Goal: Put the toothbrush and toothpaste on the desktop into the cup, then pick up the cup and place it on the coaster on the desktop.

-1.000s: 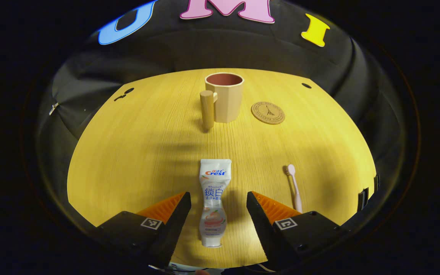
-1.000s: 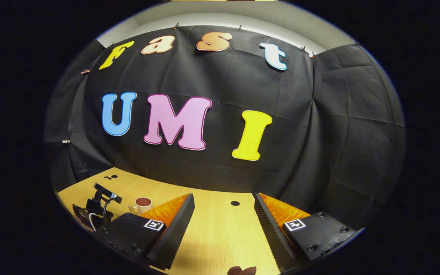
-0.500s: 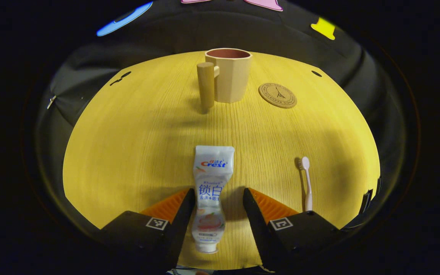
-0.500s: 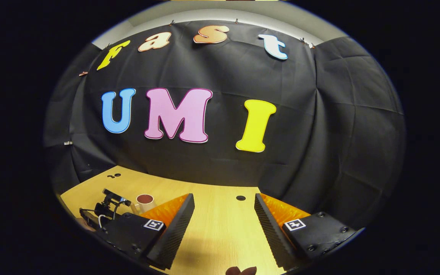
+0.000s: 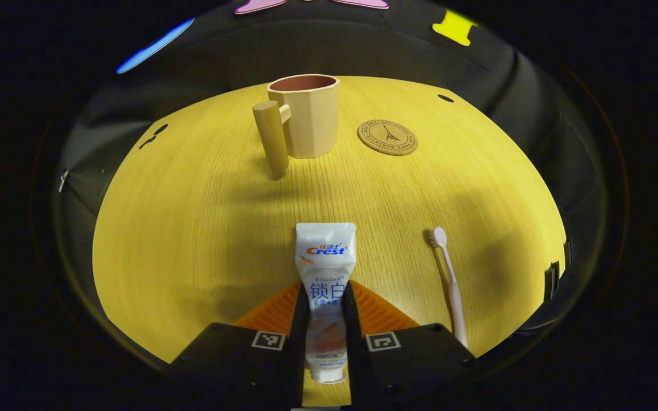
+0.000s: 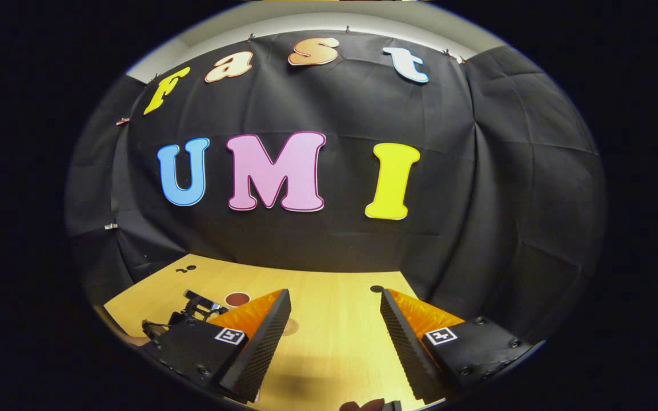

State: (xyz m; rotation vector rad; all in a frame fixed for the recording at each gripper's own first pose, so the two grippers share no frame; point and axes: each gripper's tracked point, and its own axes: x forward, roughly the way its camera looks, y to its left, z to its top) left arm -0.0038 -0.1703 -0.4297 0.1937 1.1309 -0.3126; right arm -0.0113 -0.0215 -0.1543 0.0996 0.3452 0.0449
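Soft plastic, so not a firm hold: clamped the left gripper onto the toothpaste from both sides, low on the tube toward the cap end, crimped end pointing away at the cup. Appeared to rest flat on the desktop, not yet lifted, as far as could be judged. Held the right gripper spread wide with nothing between the fingers, above the desktop and aimed mostly at the wall.

Judged the likely troubles as follows. Gripped near one end, so risked the long free end drooping or swinging once raised. Squeezed a yielding tube, so risked it sliding out between the fingers. Faced a wide crimped end against a narrow cup mouth, so risked catching the rim and tipping the cup or nudging it by its wooden handle toward the coaster near its right. Worked with the toothbrush near the gripper's right side, so risked knocking it askew on lifting.
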